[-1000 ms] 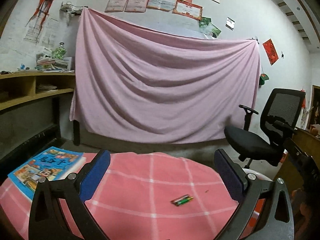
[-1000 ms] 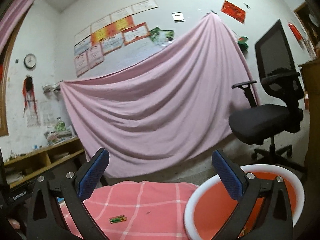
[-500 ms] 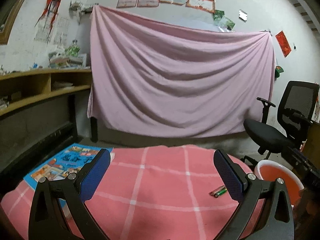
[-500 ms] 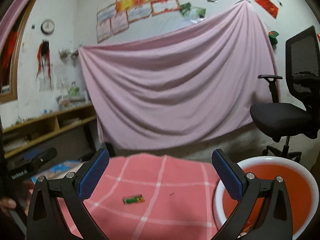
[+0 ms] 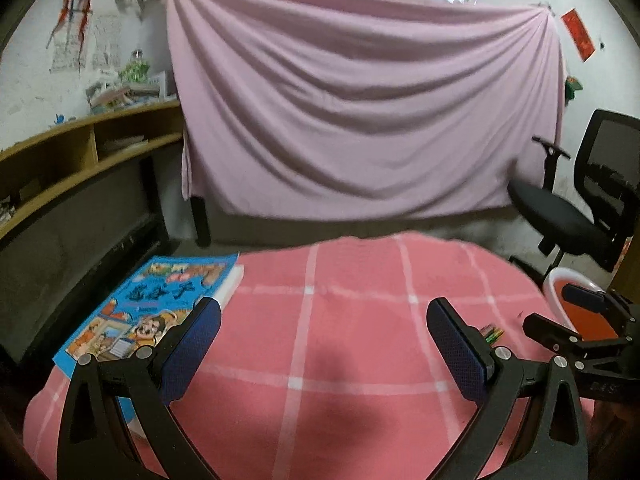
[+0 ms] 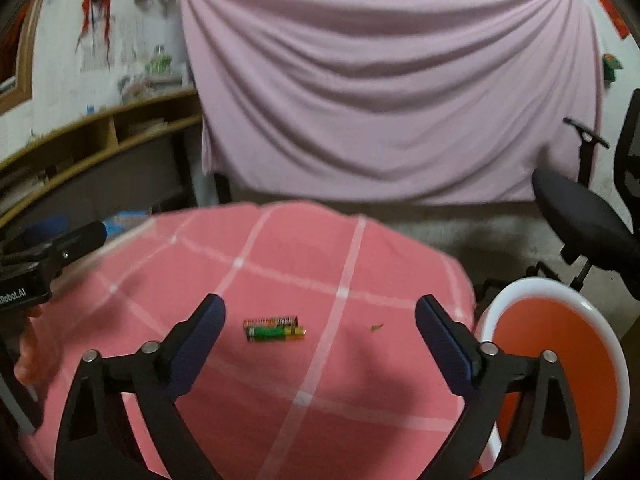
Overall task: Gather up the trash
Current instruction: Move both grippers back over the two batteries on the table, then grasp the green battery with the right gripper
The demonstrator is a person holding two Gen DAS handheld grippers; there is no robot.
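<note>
Two small green batteries lie side by side on the pink checked tablecloth. They also show in the left wrist view, just right of my left gripper's right finger. My right gripper is open and empty, hovering above the cloth with the batteries between its fingers, nearer the left one. My left gripper is open and empty over the middle of the cloth. An orange bin with a white rim stands off the table's right edge, also seen in the left wrist view.
A blue picture book lies on the table's left side. A tiny scrap lies right of the batteries. A black office chair stands at the right. Wooden shelves run along the left wall. A pink sheet hangs behind.
Both grippers have tilted down and swung toward the table. The batteries now sit between the right gripper's fingers. The right gripper has come into the left wrist view.
</note>
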